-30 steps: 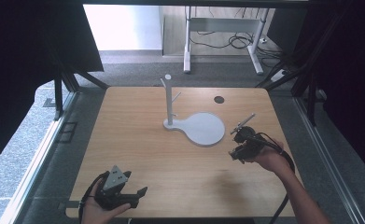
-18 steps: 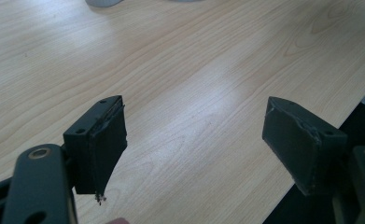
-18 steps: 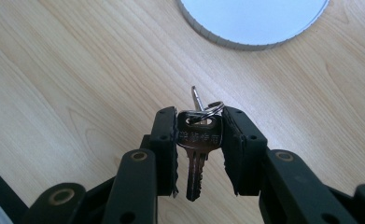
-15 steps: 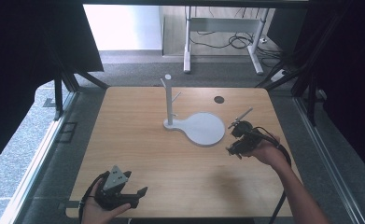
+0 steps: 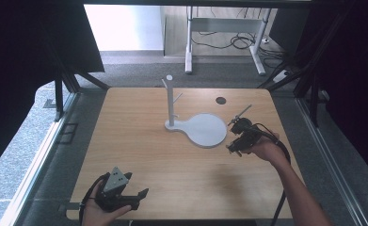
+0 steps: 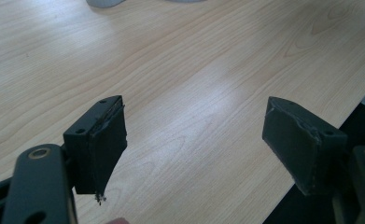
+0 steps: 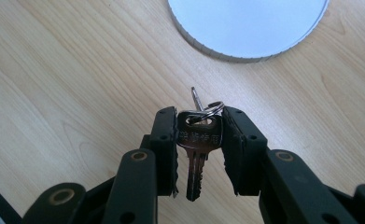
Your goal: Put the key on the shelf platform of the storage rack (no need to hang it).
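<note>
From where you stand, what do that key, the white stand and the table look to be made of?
The key, clamped in the right tool, looks like metal: silvery, shiny, with a stamped head and a bright wire ring. The white stand looks like matte plastic, perhaps printed, given the fine ridges along its disc edge. The table looks like light wood or a wood-grain laminate; its faint sheen leaves that open.

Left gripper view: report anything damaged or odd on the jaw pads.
The left gripper stands open over bare table, and its pads look worn: frayed, ragged edges, with a bit peeling at the lower tip.
</note>
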Available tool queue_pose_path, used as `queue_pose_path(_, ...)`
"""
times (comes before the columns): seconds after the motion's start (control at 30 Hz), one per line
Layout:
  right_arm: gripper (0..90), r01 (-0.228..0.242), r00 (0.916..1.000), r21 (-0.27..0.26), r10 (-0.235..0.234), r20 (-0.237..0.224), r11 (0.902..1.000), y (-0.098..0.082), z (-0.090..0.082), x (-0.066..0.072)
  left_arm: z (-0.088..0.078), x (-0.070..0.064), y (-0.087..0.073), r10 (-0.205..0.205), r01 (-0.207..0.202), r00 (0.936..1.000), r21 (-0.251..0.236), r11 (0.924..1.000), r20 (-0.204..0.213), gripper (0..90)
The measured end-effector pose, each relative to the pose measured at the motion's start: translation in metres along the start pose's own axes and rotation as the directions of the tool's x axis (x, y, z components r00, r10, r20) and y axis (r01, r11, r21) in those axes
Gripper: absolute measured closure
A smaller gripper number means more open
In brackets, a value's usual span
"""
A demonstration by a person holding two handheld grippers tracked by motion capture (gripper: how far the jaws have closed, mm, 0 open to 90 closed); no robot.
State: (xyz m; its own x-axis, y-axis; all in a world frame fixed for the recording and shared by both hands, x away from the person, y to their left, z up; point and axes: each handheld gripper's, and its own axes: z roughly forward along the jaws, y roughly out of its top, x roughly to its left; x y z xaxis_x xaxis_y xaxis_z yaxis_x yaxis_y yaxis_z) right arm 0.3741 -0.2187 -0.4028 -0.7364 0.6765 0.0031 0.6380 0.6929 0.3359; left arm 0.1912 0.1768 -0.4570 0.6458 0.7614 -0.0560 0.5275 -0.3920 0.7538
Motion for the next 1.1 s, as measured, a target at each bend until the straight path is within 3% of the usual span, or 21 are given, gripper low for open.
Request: queue_pose_path(1.1, 66.9, -0.003, 0.9999, 0.003, 0.003, -0.013, 1.0, 0.046, 0.009, -0.012, -0.003, 0.003, -0.001, -0.007, 0.007, 1.0, -0.008, 0.9999, -0.002, 22.1)
